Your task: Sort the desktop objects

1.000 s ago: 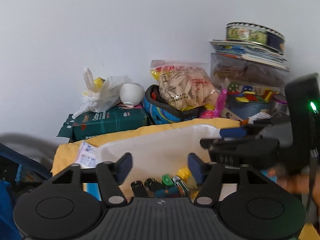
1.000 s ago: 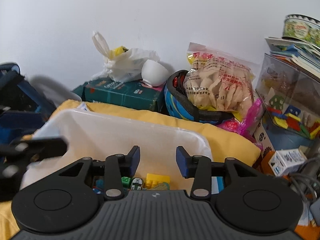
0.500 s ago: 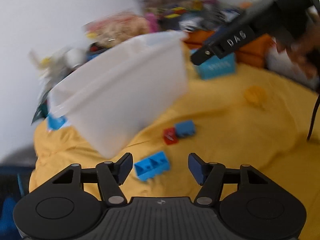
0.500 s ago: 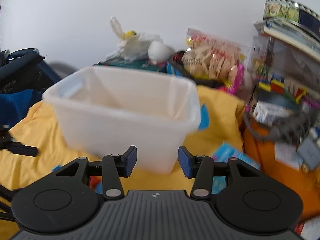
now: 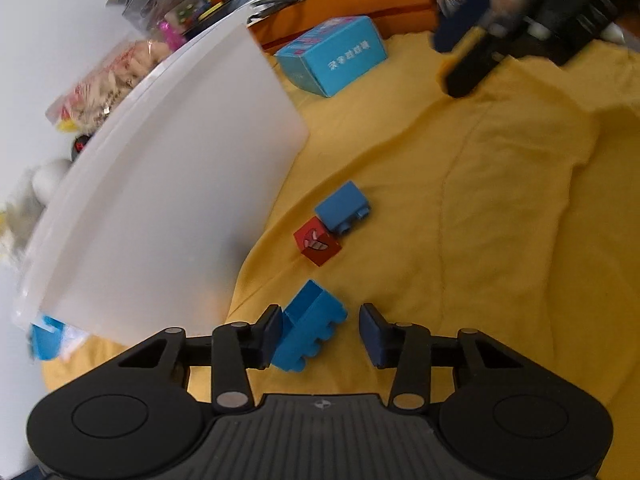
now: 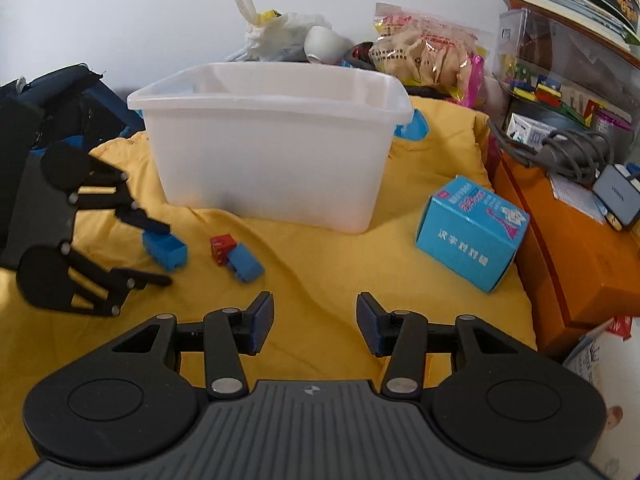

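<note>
Where the yellow cloth (image 6: 320, 264) lies bare in front of the white bin (image 6: 272, 152), three small blocks are counted: two blue bricks and one red cube (image 6: 222, 245). One blue brick (image 6: 246, 267) touches the cube; the other brick (image 5: 308, 328) sits between the fingers of the left gripper (image 5: 318, 336). One blue box (image 6: 472, 232) stands to the right of the bin.

The left gripper is tilted steeply down at the cloth, and its jaws are closing: one pad touches the brick, the other is still apart from it, so nothing is clamped yet. The right gripper (image 6: 315, 326) is held lower-angled toward the bin, its jaws parted and empty.

A second earlier both grippers were raised over the bin, looking in at the toys inside; since then both have been brought down in front of it.
</note>
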The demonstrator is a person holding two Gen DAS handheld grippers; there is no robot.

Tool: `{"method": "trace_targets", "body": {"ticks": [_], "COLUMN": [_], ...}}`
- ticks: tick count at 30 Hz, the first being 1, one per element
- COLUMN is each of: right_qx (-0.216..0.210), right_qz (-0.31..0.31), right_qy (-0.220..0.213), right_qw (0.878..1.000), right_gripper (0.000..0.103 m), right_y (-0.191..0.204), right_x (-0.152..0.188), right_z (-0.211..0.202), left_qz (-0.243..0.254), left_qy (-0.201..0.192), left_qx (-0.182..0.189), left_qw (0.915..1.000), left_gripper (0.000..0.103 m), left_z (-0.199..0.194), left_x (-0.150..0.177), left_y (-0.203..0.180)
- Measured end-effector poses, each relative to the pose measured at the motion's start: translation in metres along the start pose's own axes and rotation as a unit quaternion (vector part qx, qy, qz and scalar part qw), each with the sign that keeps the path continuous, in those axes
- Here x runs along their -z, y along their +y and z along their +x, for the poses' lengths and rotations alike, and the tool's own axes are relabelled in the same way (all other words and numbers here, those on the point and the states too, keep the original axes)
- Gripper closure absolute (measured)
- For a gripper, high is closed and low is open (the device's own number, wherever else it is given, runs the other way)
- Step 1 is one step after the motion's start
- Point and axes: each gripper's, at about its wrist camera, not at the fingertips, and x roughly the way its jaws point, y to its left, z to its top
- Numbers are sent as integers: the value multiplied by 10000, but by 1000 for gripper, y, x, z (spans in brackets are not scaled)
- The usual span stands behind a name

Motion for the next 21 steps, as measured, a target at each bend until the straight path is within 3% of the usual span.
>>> {"method": "trace_targets", "body": {"ticks": [3,5,8,10,14,16,17,18,21], "right_qx": [10,3,16,9,-41,-79,-91,-105,-137], "right_qz": [10,3,-9,7,43,63,70,71,62], "right_qy": [-17,-26,-62,-66,-53,-22,-4,20,60], "right_qw": [10000,10000,10000,10000,10000,9999,9999,9999,9999], "right_gripper": [54,54,54,54,54,54,54,54,54], "right_y": [1,1,2,3,3,4,4,5,8], "right_x": [2,3,5,5,8,10,11,12,14], "right_z": [-3,-5,-8,-8,-8,-7,-6,-6,-4], "left_qz": [-1192,-2141,-3020,-3582,-4721,-5255,-5416,-5537,-5686], "left_qy": [52,24,31,-39,-308,-490,-514,-509,-343], "left_qx": [364,619,783,1113,2031,2454,2516,2541,2261], "left_qw": [9922,9748,9501,9270,8573,8132,8005,7914,7902], "left_gripper": [61,64,67,67,68,68,67,67,67], "left_z": [5,5,0,-9,-30,-36,-34,-32,-21], "left_x": [1,6,14,19,29,38,42,45,49], "left_y": [34,56,67,64,36,12,3,-6,-21]}}
